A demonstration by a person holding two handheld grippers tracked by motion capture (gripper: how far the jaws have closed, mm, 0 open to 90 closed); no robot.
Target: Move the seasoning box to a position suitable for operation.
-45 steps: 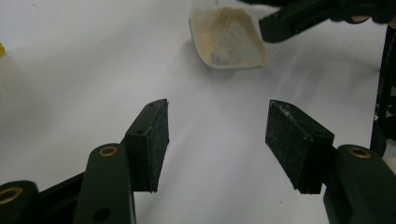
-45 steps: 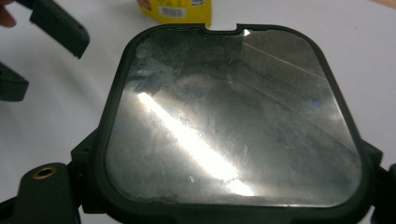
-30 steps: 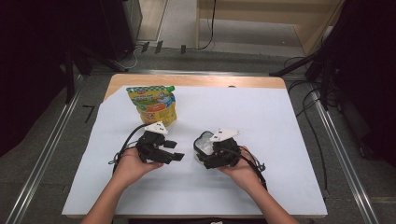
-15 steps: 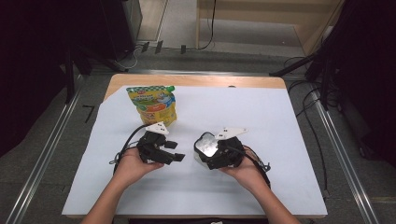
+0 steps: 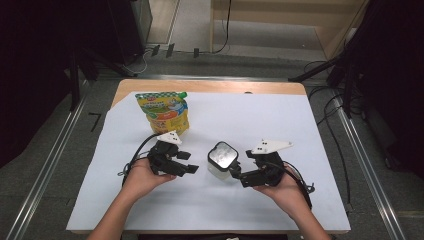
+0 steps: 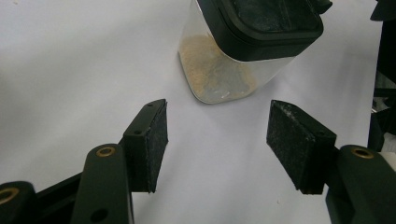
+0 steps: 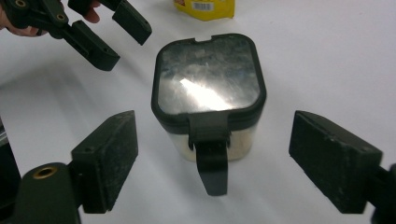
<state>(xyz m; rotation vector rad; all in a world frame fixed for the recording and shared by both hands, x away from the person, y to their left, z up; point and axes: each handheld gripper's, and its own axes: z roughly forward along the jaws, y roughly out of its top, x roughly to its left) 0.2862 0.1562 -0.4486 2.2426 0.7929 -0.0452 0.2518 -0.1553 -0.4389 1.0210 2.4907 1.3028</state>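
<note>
- Yellow pouch (image 5: pixel 164 111) lies in the upper left, on the white sheet (image 5: pixel 300 125).
- We hold our left gripper (image 5: pixel 186 162) spread, left of centre.
- We see the clear jar (image 5: pixel 221 160) at centre, black-lidded.
- Our right gripper (image 5: pixel 236 175) gapes beside the jar.

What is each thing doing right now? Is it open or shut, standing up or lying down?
Jar: standing upright, lid shut, clasp down, some tan powder inside.
Snack pouch: lying flat, green cap on.
Left tongs: open, holding nothing, jar just beyond them.
Right tongs: open, either side of the jar, not touching it.
</note>
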